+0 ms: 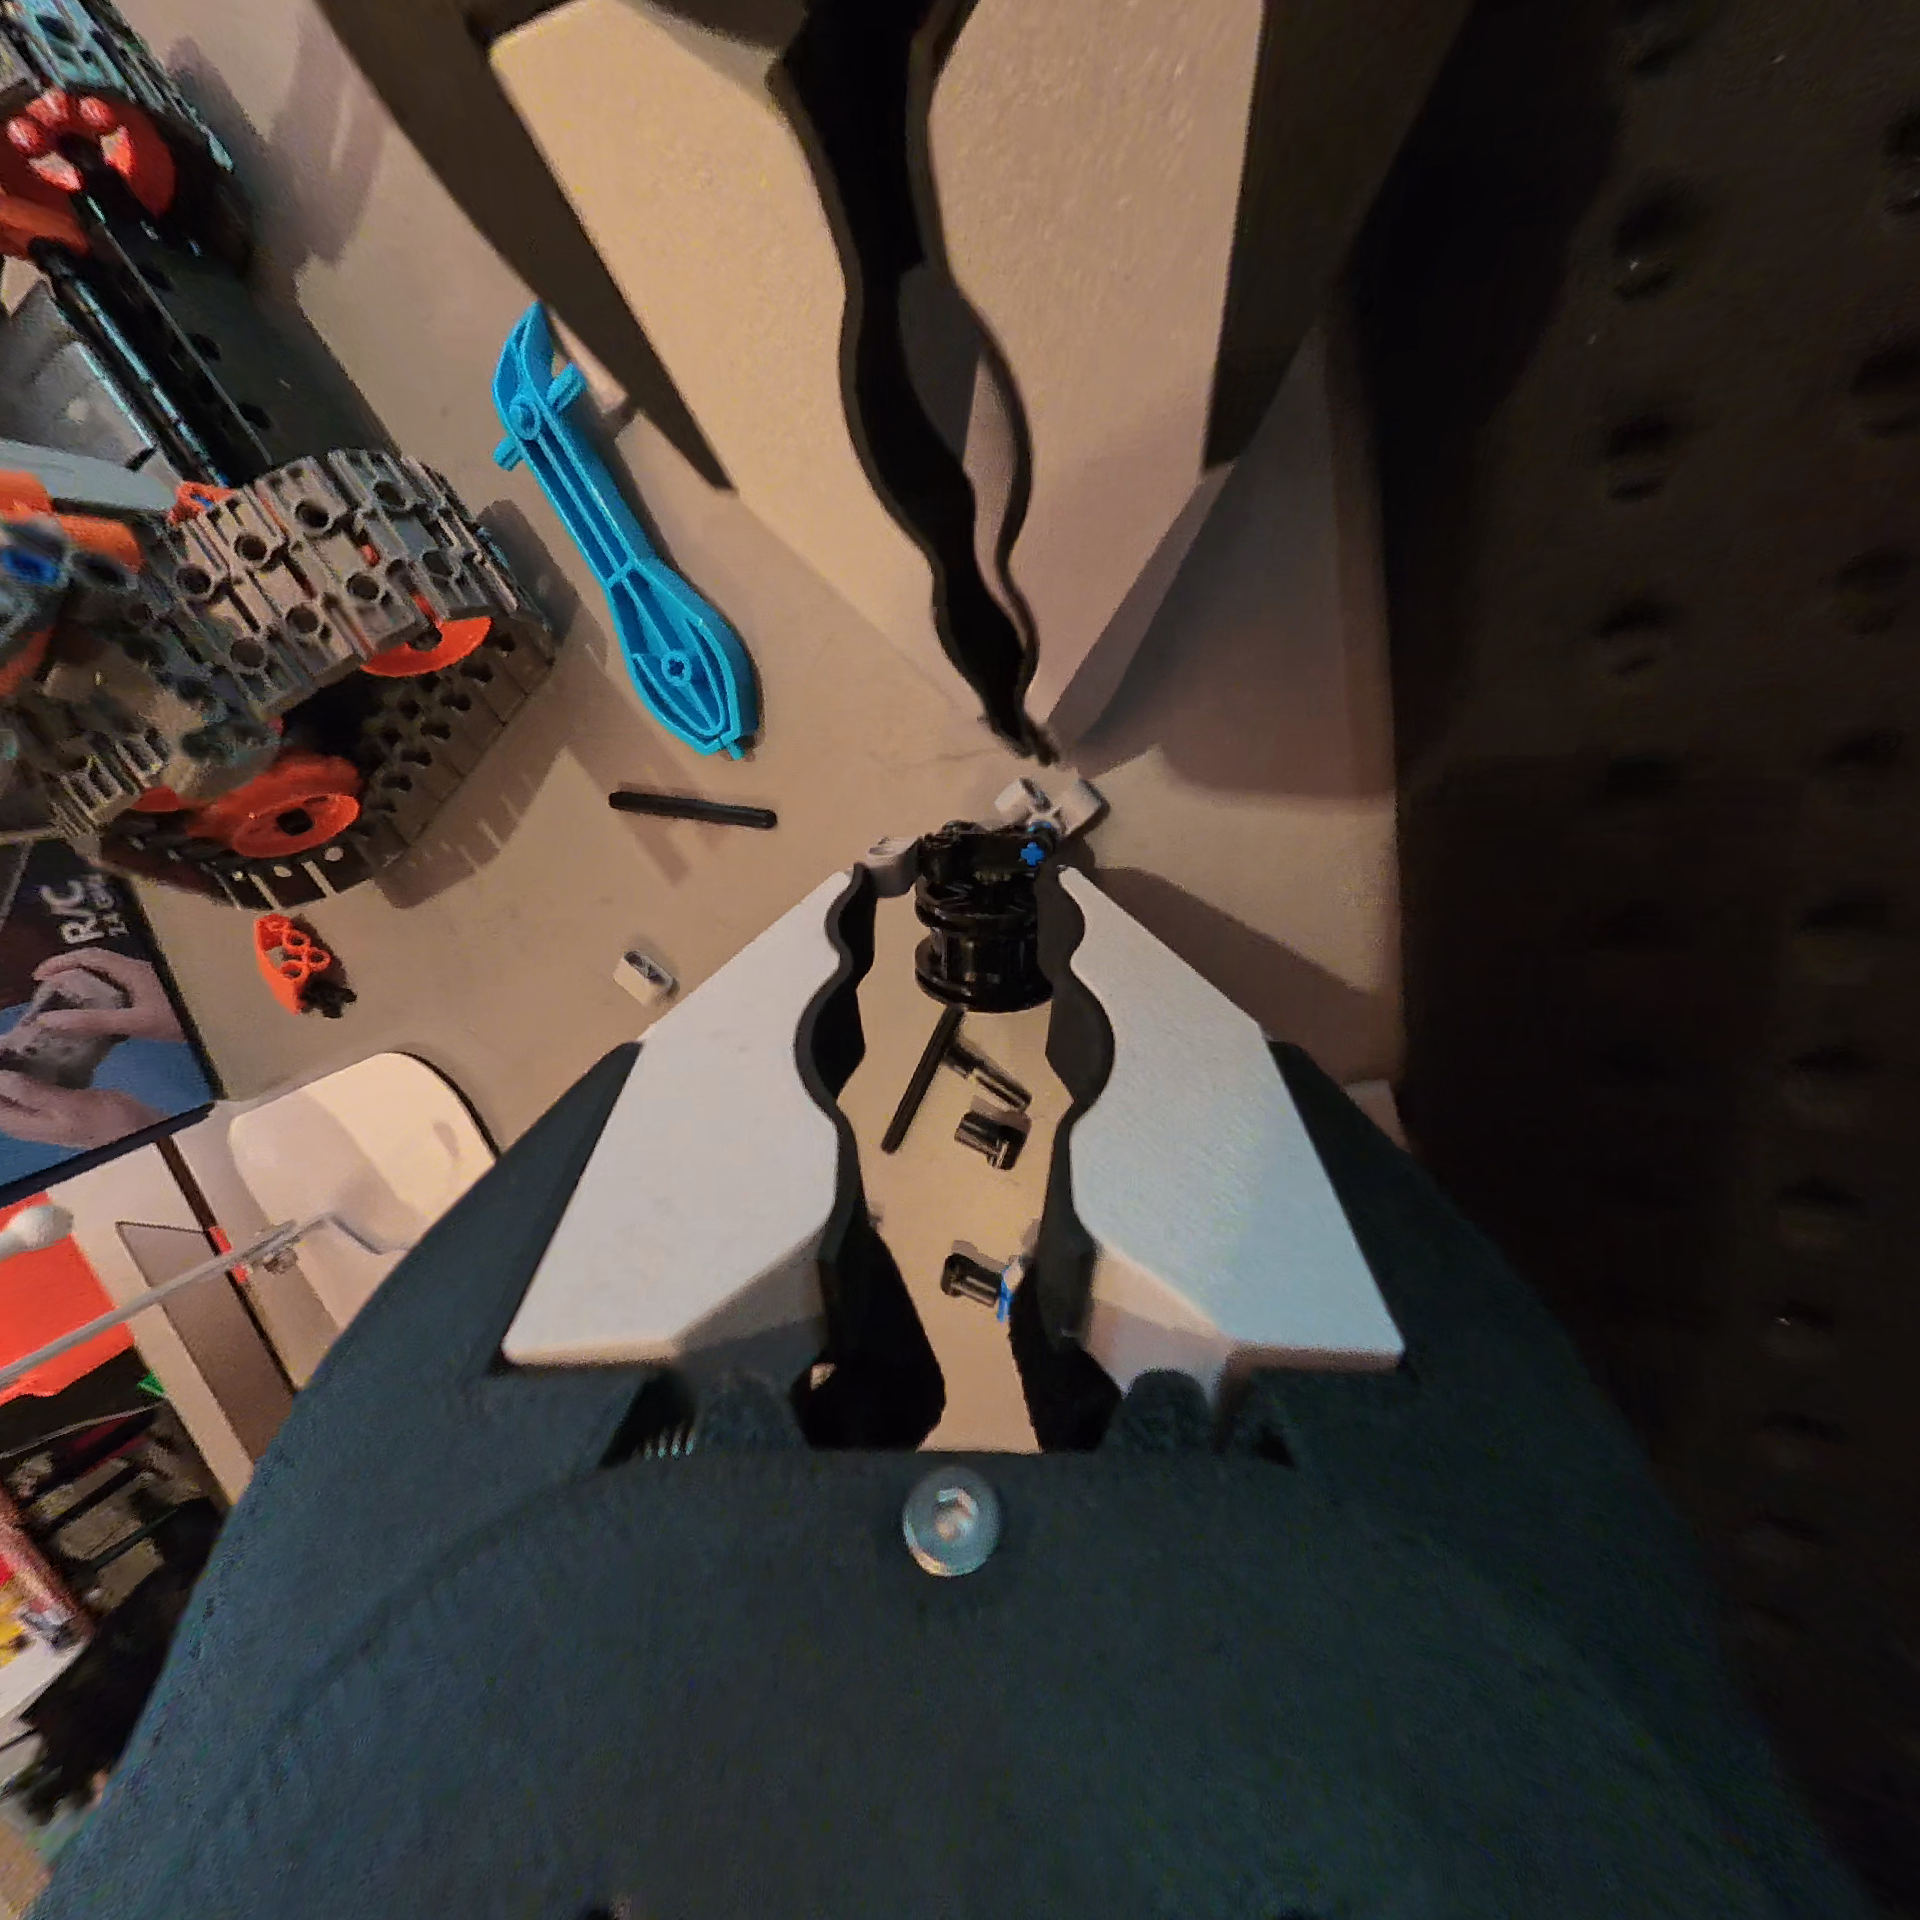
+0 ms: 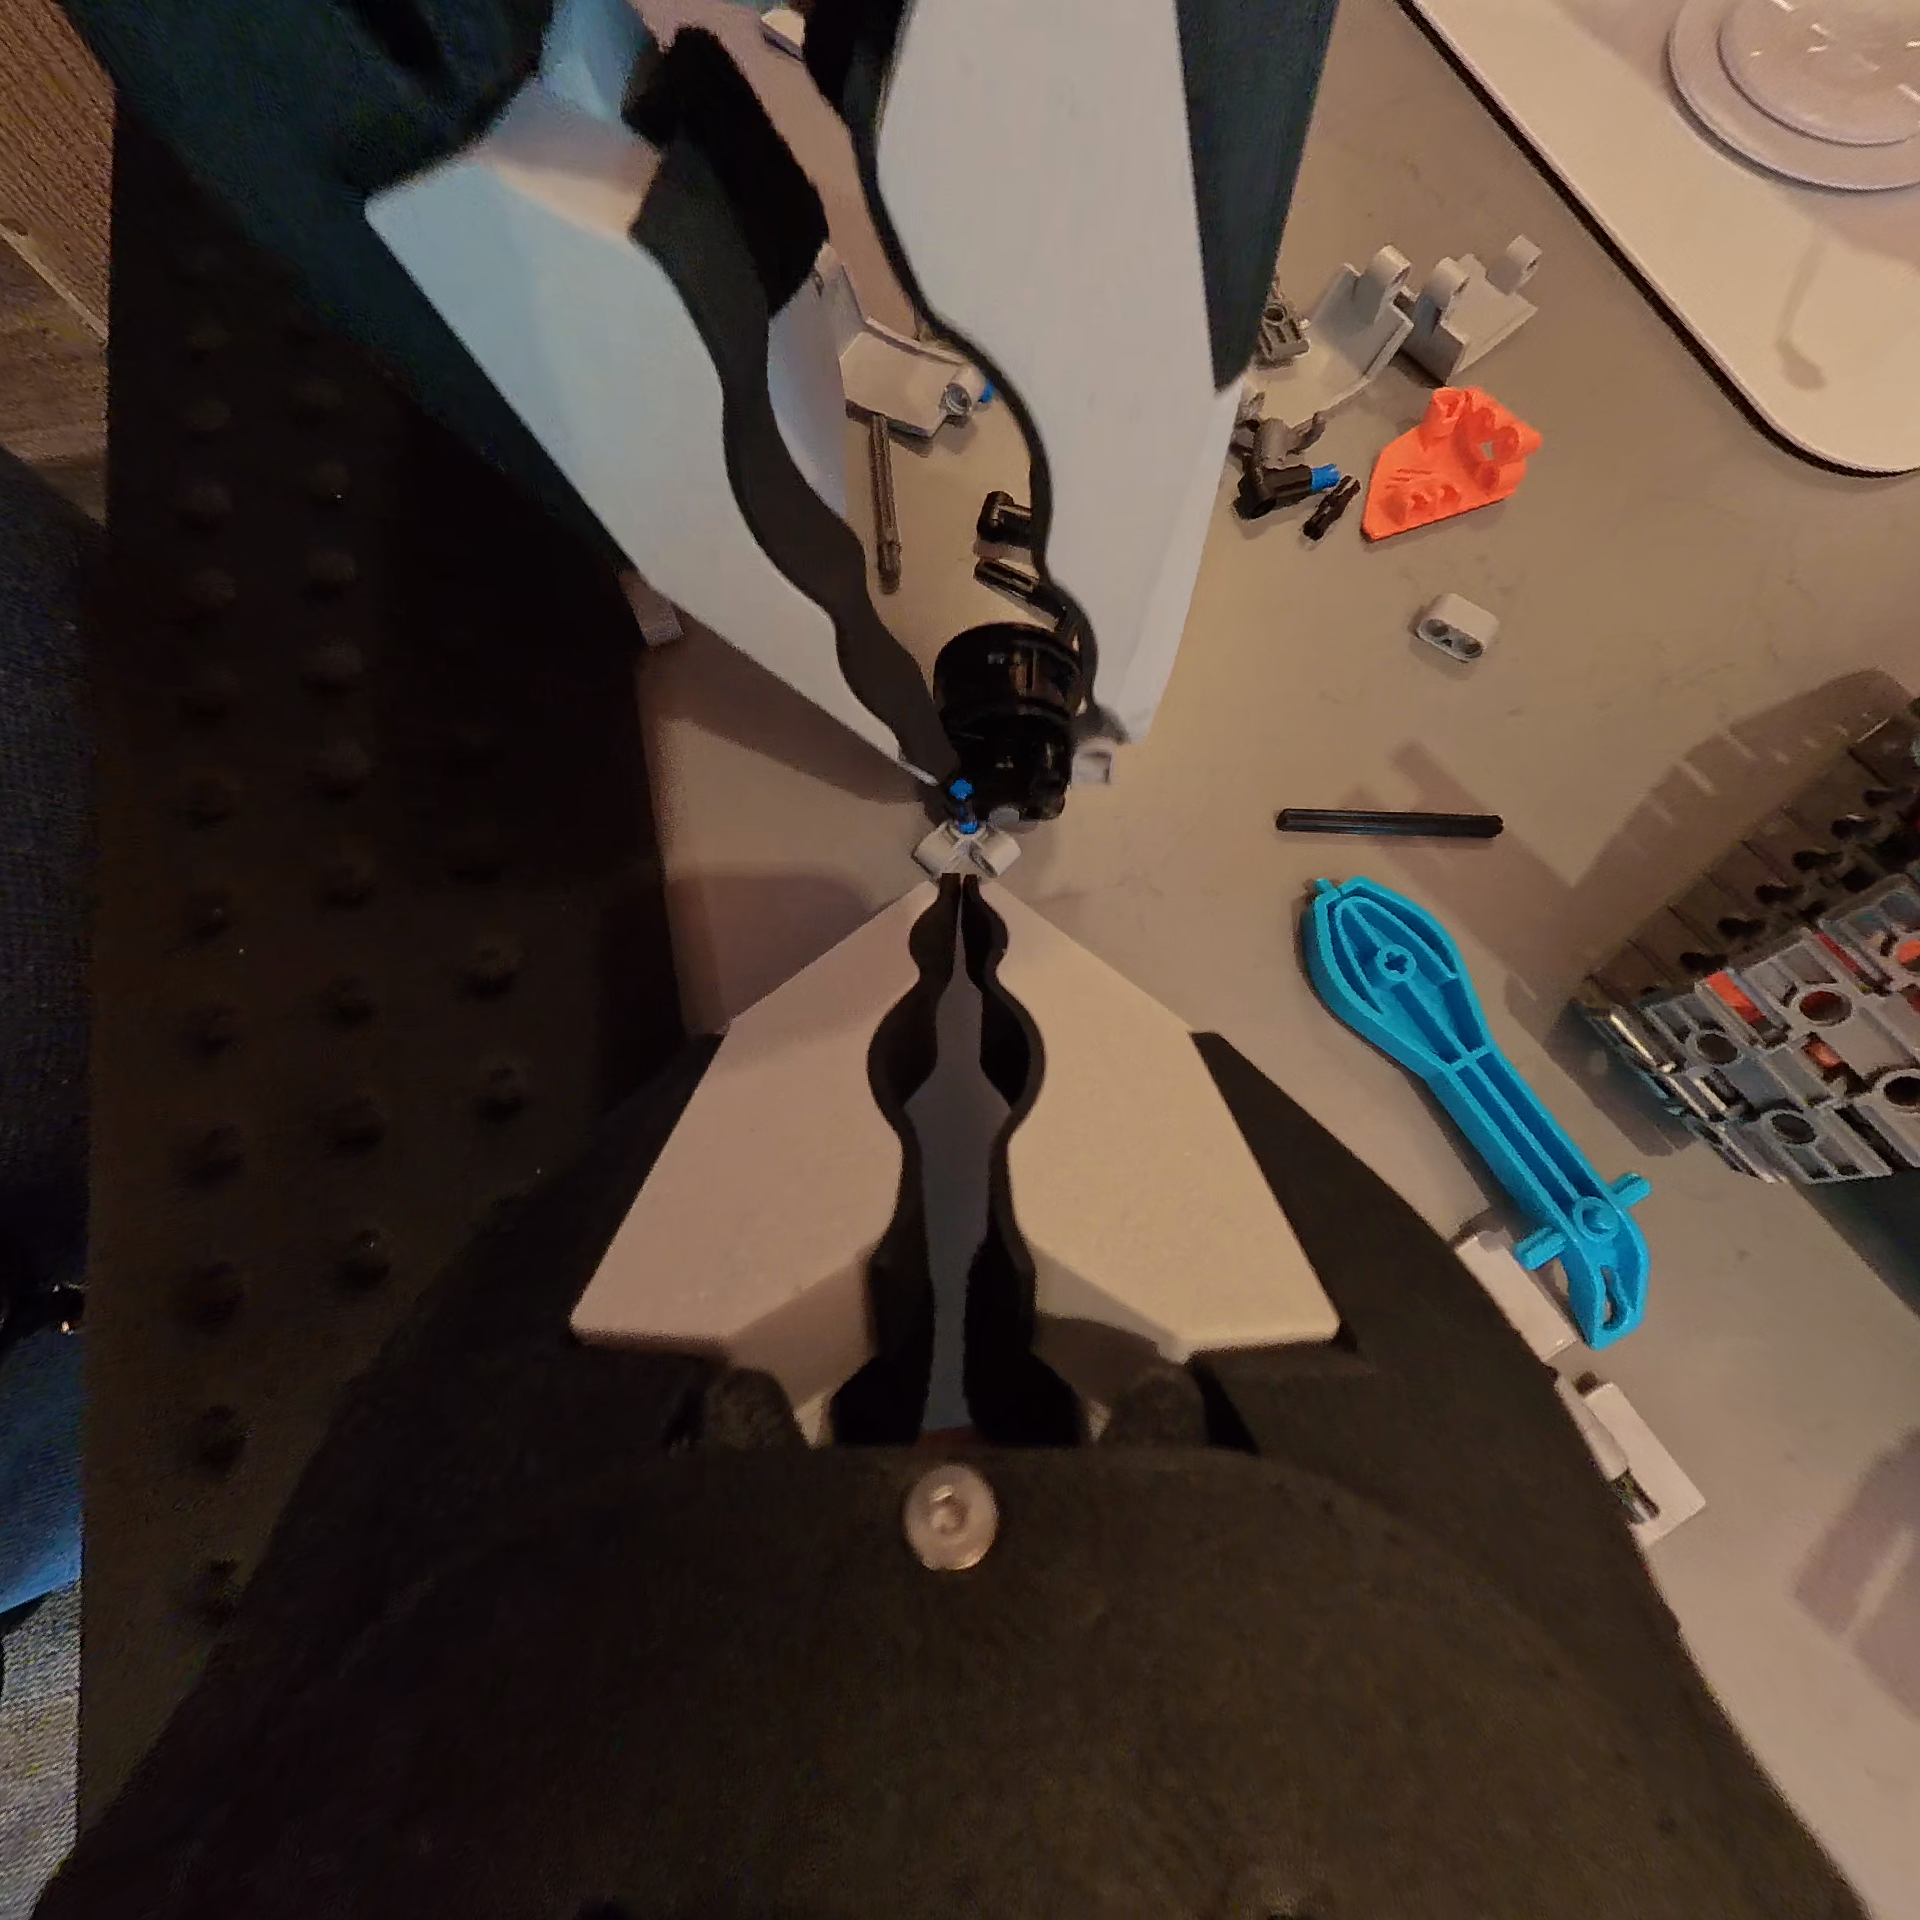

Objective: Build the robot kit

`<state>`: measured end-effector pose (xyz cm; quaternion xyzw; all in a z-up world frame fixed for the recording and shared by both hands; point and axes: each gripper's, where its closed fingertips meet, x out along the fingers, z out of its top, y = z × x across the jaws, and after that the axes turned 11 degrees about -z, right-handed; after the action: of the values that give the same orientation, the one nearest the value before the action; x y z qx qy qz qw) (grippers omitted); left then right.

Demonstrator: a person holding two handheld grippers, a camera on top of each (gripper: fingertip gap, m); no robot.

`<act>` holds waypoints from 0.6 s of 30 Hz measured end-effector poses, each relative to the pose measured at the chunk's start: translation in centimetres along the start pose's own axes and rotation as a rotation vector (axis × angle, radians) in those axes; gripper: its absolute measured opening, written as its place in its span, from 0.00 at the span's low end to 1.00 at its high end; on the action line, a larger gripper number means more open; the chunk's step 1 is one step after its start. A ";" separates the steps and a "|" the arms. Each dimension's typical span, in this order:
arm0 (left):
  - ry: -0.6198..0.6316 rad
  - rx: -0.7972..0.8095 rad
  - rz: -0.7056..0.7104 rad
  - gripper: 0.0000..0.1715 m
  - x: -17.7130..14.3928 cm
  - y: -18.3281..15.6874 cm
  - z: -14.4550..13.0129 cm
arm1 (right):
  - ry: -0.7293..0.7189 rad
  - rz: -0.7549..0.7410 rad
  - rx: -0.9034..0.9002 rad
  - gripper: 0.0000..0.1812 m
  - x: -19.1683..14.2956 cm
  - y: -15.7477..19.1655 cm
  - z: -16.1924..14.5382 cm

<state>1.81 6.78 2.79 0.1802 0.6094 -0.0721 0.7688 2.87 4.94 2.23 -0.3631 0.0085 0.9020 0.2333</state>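
Observation:
My left gripper is shut on a black round hub assembly and holds it just above the table; a blue pin and a small grey connector stick out of its far end. In the right wrist view the left gripper comes in from the top, holding the hub. My right gripper is shut, its tips right against the grey connector. Nothing shows between its jaws. In the left wrist view it reaches down from the top.
A blue plastic tool, a black axle, a grey tracked model, an orange piece, grey parts and loose black pins lie on the table. A white tray stands far right. A dark studded mat lies left. My two grippers' fingertips are within a few centimetres of each other. The black axle is about 7 cm from my left fingertips. Look for it in the left wrist view too.

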 end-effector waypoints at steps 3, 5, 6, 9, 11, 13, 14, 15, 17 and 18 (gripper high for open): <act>0.026 0.039 0.029 0.17 0.2 -0.1 0.3 | 0.015 -0.009 -0.006 0.00 0.3 0.1 -0.2; 0.035 0.048 0.026 0.17 0.3 -0.1 0.3 | 0.028 -0.009 0.018 0.00 0.4 -0.1 -0.5; 0.039 0.052 0.024 0.17 0.3 0.0 0.4 | 0.028 -0.007 0.030 0.00 0.4 -0.2 -0.5; 0.044 0.052 0.022 0.17 0.5 0.1 0.7 | 0.025 -0.012 0.045 0.00 0.2 -0.6 -0.6; 0.039 0.044 0.015 0.18 0.6 0.1 0.7 | 0.016 -0.019 0.055 0.00 -0.1 -0.8 -0.5; 0.023 0.030 0.009 0.18 0.6 0.2 0.9 | 0.005 -0.027 0.064 0.00 -0.4 -1.2 -0.5; 0.006 0.020 0.012 0.18 0.6 0.2 1.0 | -0.003 -0.031 0.071 0.00 -0.5 -1.4 -0.5; -0.016 0.012 0.008 0.18 0.6 0.2 1.0 | -0.012 -0.037 0.077 0.00 -0.7 -1.6 -0.4; -0.055 -0.038 -0.014 0.22 0.7 -0.1 1.0 | -0.026 -0.041 0.083 0.01 -1.0 -1.9 -0.3; -0.079 -0.075 -0.036 0.31 0.8 -0.3 1.0 | -0.030 -0.041 0.083 0.01 -1.2 -1.9 -0.3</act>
<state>2.78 6.22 2.13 0.1371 0.5840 -0.0703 0.7970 4.61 6.09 3.06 -0.3397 0.0349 0.9013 0.2665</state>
